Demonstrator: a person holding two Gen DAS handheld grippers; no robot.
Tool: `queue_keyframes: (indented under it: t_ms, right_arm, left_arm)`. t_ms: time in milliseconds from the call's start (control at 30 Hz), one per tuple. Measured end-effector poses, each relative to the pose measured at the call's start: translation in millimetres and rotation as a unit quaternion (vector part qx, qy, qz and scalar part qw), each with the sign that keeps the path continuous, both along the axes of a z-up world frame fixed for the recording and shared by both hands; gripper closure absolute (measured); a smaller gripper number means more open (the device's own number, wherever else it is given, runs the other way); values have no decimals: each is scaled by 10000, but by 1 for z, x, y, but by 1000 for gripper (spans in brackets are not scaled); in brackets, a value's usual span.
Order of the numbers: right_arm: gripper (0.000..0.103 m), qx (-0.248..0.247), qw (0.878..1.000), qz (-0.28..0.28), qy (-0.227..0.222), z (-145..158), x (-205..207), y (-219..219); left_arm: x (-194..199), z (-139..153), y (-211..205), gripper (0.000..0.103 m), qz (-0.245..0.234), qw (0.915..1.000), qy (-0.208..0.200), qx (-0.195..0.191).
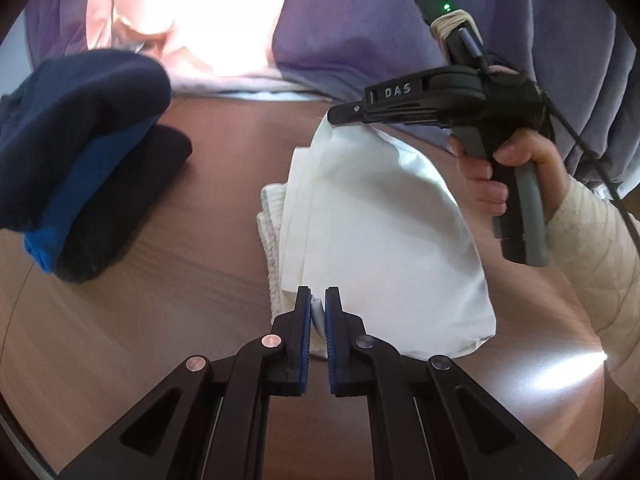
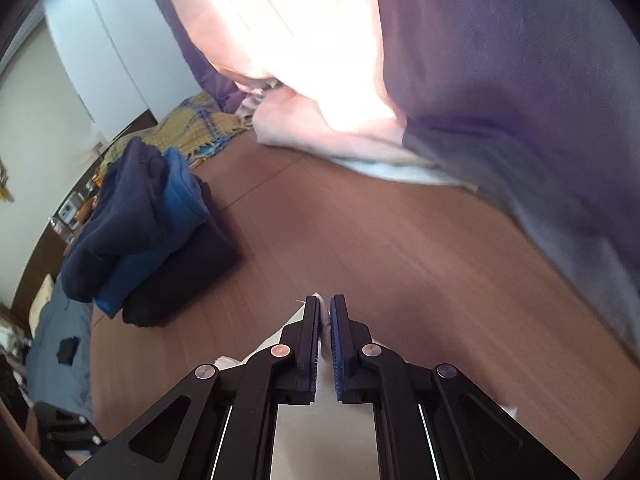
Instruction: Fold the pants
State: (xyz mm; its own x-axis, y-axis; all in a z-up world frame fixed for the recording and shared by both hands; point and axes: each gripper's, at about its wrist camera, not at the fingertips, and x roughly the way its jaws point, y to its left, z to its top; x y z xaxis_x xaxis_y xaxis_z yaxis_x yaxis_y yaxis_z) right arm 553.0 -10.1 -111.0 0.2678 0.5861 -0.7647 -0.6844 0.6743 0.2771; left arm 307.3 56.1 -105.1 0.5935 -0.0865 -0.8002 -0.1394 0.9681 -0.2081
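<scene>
Left wrist view, hidden: the near corner of the white pants (image 1: 380, 216) disappears between the left gripper (image 1: 318, 312); motion blur softens the wooden table (image 1: 224, 184).
Left wrist view, pants: a folded white bundle on the table, its long axis running from the near gripper up toward the right gripper (image 1: 340, 114); a ribbed white layer shows along its left edge.
Left wrist view, tools: the left gripper's jaws are nearly closed, pinching white cloth. The right gripper, held in a hand (image 1: 516, 176), has its tip at the far corner of the pants.
Left wrist view, only here: the whole pants and a cream quilted sleeve (image 1: 596, 240).
Right wrist view, hidden: most of the pants (image 2: 324, 432) lies beneath the right gripper (image 2: 325, 320).
Right wrist view, tool: jaws nearly closed on a white fold.
Both views: a stack of dark and blue folded clothes (image 2: 152, 240) sits well apart, to the left.
Right wrist view, only here: a yellow plaid blanket (image 2: 192, 128).
</scene>
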Motion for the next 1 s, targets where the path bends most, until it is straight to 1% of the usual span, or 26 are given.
queue_keyframes:
  t_ms: [67, 100, 167, 233, 300, 367, 467, 500, 567, 667, 733, 767, 833, 867, 900, 933, 967, 1000]
  right_arm:
    - [85, -73, 9998, -169, 124, -2, -3, 1]
    - [82, -115, 9996, -258, 80, 0, -6, 0]
    - [68, -225, 9985, -465, -165, 7, -19, -4]
    - [67, -264, 9965, -698, -379, 18, -36, -12]
    - [67, -240, 9950, -836, -487, 26, -54, -21]
    - [66, -167, 9938, -963, -527, 34, -77, -28]
    - [64, -123, 9923, -1057, -632, 42, -114, -32]
    - [64, -195, 9911, -1099, -730, 44, -127, -32]
    - [64, -286, 9875, -1276, -881, 44, -152, -33]
    - [64, -186, 9837, -1656, -670, 39, -173, -39]
    - [64, 40, 9755, -2182, -287, 31, -187, -48]
    - [64, 113, 9722, -2331, -197, 28, -190, -50]
    - [64, 247, 9593, -2812, -31, 21, -202, -56]
    - [64, 247, 9550, -2955, -38, 19, -205, -57]
    - [64, 244, 9482, -3166, -63, 18, -209, -60]
    - [64, 244, 9381, -3453, -107, 17, -212, -64]
    - [60, 278, 9300, -3662, -139, 17, -215, -68]
    - [56, 321, 9213, -3871, -160, 16, -215, -72]
  left_arm:
    - [-2, -1, 0, 93, -30, 10000, 56, -52]
    - [-4, -4, 0, 93, -59, 9999, 145, -61]
    - [-7, -6, 1, 88, -120, 9996, 204, -136]
    - [-14, -5, 6, 79, -136, 9997, 175, -102]
    - [-23, 1, 12, 77, -149, 9998, 79, -126]
    - [-30, 8, 16, 77, -155, 9999, -53, 27]
    - [-30, 22, 30, 76, -160, 9980, -377, 487]
    - [-29, 25, 34, 75, -197, 9974, -449, 525]
    - [-19, 30, 51, 75, -323, 9971, -524, 443]
    - [7, 36, 72, 74, -505, 9975, -482, 52]
    - [24, 38, 79, 68, -658, 9965, -513, 6]
    - [34, 38, 80, 67, -736, 9958, -543, 35]
    - [48, 40, 77, 64, -936, 9936, -613, 118]
    - [57, 40, 75, 61, -1036, 9924, -652, 105]
    - [65, 39, 72, 59, -1103, 9919, -619, 72]
    - [72, 39, 70, 57, -1178, 9912, -601, -36]
    - [81, 36, 67, 55, -1250, 9903, -582, -159]
    - [90, 32, 65, 53, -1232, 9908, -516, -196]
